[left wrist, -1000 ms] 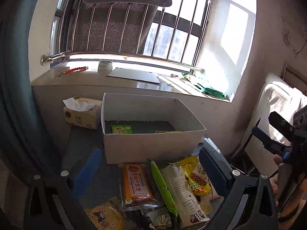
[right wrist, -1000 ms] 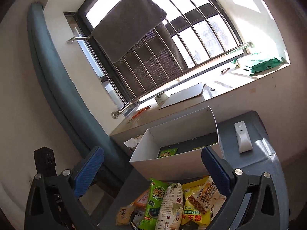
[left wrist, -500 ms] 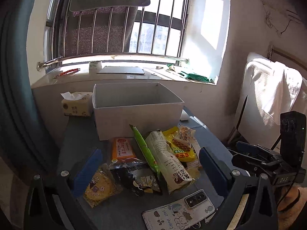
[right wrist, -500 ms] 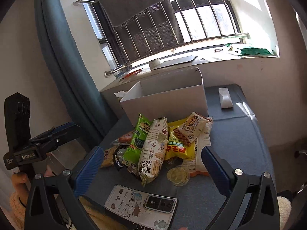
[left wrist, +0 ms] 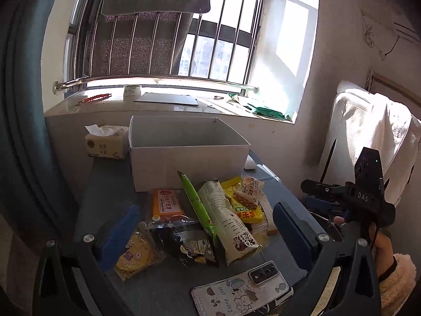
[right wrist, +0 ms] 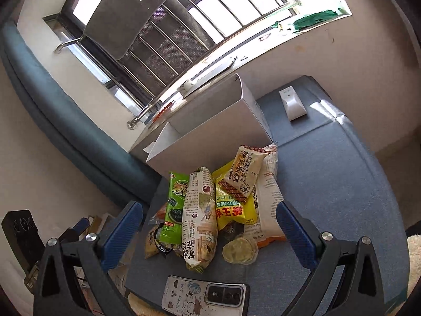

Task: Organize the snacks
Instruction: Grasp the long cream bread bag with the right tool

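The blue table [left wrist: 110, 184] fills the lower half of both frames, and the white box [left wrist: 188, 158] stands at frame centre in the left wrist view, just behind the snack pile [left wrist: 210, 218], whose packets lie overlapping between the blue fingers. The left gripper [left wrist: 205, 231] is spread wide with nothing between its pads, and the right gripper [right wrist: 208, 226] is likewise spread wide and empty above the pile. Smaller items follow: a tissue pack [left wrist: 105, 142] left of the box, a phone [right wrist: 205, 296] at the bottom edge, and a white remote [right wrist: 290, 102] at upper right in the right wrist view.
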### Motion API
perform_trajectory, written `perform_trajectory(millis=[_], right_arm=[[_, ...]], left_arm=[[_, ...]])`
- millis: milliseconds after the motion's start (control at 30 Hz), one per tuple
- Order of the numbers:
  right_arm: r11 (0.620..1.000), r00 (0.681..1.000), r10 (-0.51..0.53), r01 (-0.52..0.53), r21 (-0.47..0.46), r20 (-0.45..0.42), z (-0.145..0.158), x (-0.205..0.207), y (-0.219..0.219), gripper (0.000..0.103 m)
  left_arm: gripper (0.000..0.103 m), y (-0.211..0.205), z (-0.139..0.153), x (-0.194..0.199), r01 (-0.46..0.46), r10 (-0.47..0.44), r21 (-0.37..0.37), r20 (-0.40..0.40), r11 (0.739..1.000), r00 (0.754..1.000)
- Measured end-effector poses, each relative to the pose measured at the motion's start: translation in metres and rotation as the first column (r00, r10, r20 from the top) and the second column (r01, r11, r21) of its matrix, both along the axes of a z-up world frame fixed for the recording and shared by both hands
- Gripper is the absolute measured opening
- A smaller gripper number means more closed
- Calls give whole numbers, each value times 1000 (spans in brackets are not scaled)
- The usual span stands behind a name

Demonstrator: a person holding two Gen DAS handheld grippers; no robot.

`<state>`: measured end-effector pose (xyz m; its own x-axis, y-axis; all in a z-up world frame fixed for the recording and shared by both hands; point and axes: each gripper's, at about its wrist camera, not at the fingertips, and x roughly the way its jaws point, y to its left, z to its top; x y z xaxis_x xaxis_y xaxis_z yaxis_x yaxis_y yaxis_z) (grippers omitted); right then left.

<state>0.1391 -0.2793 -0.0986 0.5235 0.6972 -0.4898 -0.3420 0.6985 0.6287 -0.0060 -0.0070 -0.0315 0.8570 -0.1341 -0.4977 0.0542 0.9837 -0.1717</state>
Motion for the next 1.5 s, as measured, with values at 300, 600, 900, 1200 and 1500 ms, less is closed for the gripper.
perform_trajectory(millis=[300,600,900,1200,1500], right_arm=[[998,993,43,-37,52,-109,-25,50,17,103],[990,982,14,-40,-133,-191,-53,90,47,103],[951,991,-5,-37,-306,-135,-68,97,68,63],[975,999,-1,-8,-223,-38,-39,76,36,19],[991,993,53,-40,-127,105,12,21,21,18]], left_arm=[[103,-5,-3,1,-2,2,20,-11,1000,1000],[103,-2,-5,-2,12,-12,2,-12,1000,1000],[103,3,-20,8,-9,9,-6,-72,1000,997],[103,10,-30,18,-16,12,-38,-107,999,994],[103,13,-55,81,-29,17,-50,-232,998,973]])
